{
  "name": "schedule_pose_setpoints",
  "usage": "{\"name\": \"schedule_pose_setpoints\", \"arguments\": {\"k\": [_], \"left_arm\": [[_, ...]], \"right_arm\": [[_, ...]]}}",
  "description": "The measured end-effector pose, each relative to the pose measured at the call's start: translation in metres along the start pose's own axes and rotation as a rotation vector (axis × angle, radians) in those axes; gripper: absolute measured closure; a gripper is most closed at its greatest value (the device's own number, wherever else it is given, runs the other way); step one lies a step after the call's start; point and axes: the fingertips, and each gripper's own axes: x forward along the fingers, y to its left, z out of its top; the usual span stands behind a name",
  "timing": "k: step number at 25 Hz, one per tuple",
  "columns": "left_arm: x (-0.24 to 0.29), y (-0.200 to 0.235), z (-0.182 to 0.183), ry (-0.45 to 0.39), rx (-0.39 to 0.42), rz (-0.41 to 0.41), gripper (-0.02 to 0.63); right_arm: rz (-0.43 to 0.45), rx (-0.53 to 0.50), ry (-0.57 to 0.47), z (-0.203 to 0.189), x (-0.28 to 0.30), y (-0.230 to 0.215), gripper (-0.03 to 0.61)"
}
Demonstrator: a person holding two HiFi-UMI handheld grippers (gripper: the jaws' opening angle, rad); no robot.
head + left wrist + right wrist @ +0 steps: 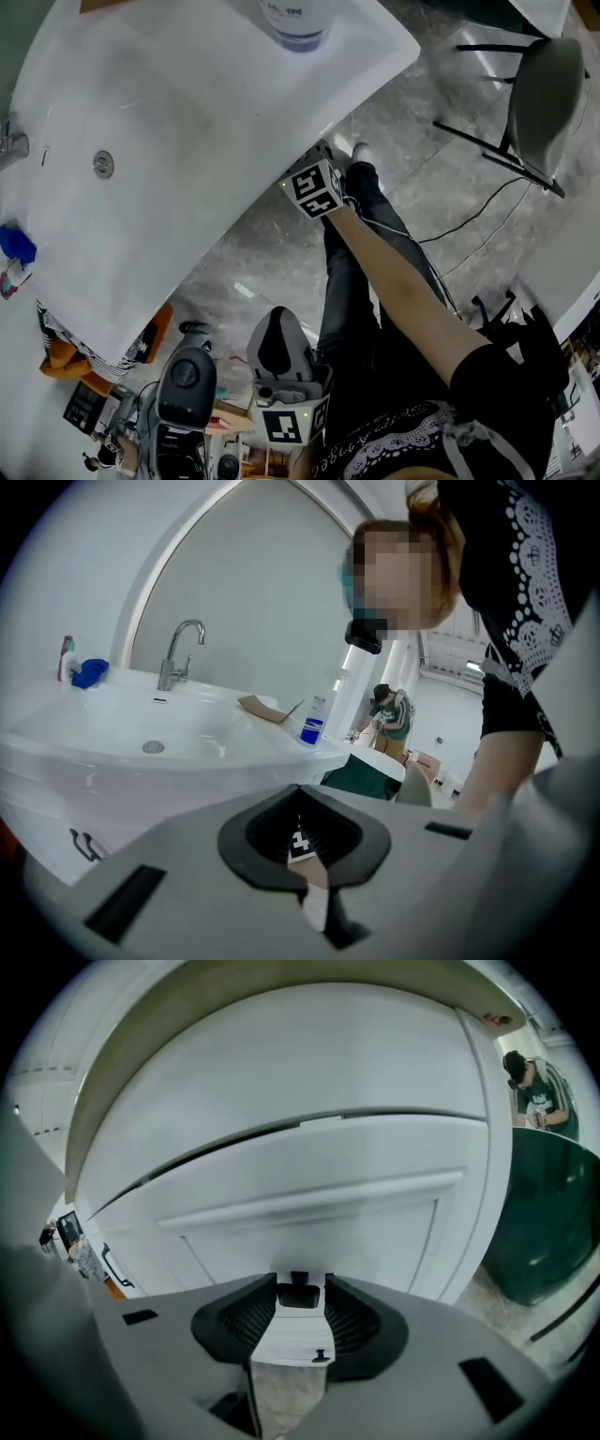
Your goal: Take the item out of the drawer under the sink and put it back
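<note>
drawer handle (298,1296) inside right gripper (299,1279) (unclamped)

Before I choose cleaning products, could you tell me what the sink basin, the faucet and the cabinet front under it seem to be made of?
Sink basin: probably glazed ceramic, smooth glossy white with soft highlights.
Faucet: polished, chrome-like metal with bright reflections.
Cabinet front: white painted or laminated board with a faint satin sheen; I cannot tell which.

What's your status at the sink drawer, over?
Left gripper shut, empty. Right gripper open, drawer handle between jaws. Drawer looks closed, item unseen. Nothing blocking.
</note>
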Motion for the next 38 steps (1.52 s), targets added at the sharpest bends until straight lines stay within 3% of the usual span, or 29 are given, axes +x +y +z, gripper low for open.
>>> {"name": "schedule_pose_setpoints", "arguments": {"k": [4,9,18,31,38], "left_arm": [[0.029,0.005,-0.019,-0.02,0.036,0.008,0.611],[0.056,0.019,-0.05,0.022,-0.022,0.051,0.611],[0.057,0.031,-0.049,0.033,-0.046,0.072,0.611],[0.052,0.027,-0.049,0.016,-0.06,0.056,0.611],[0.046,0.02,-0.047,0.01,-0.047,0.058,0.611]], "right_arm": [[0.012,-0.021,-0.013,0.0,0.005,-0.002,0.42],[0.014,-0.047,-0.019,-0.002,0.003,-0.002,0.43],[0.003,-0.06,-0.005,-0.006,-0.002,0.001,0.431],[0.008,-0.055,0.052,-0.062,-0.072,0.004,0.431],[0.011,-0.052,0.05,-0.066,-0.084,0.006,0.433]]}}
